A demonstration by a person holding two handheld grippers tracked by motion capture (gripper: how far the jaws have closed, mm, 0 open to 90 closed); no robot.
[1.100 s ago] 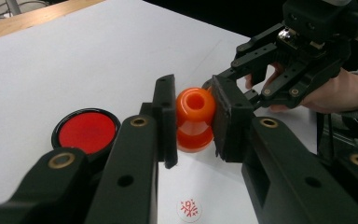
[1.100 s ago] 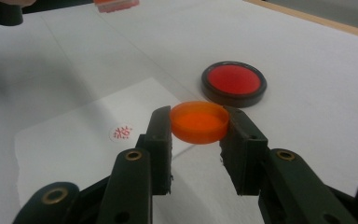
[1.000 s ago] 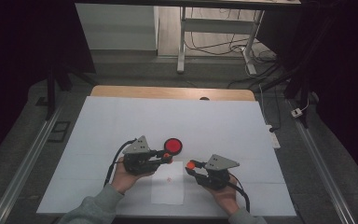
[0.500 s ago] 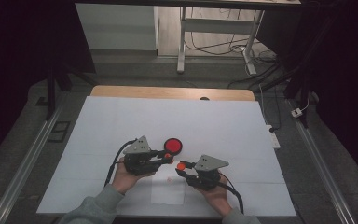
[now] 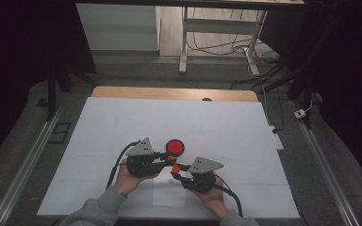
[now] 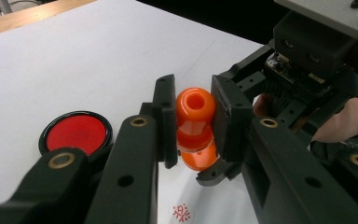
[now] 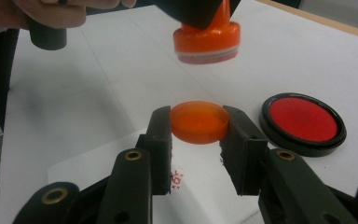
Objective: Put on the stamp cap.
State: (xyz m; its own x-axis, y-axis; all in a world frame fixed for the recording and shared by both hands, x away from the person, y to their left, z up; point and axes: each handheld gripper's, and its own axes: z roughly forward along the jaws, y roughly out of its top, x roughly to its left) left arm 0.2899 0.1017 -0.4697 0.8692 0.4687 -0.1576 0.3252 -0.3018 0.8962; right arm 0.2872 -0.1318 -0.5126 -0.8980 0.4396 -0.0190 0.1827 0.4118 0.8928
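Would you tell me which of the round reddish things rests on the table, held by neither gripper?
The black-rimmed red ink pad; the orange stamp and its orange cap are each gripped.

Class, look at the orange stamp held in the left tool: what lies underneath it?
Under the orange stamp hangs its orange cap, gripped by the right tool. Below lies a white slip bearing a red imprint, partly covered.

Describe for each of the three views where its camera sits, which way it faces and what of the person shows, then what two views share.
High view: above the table, looking forward and down; both forearms, left gripper, right gripper.
Left gripper view: along its jaws, clamped on the orange stamp.
Right gripper view: along its jaws, clamped on the orange cap; a hand.
Shared: red ink pad.
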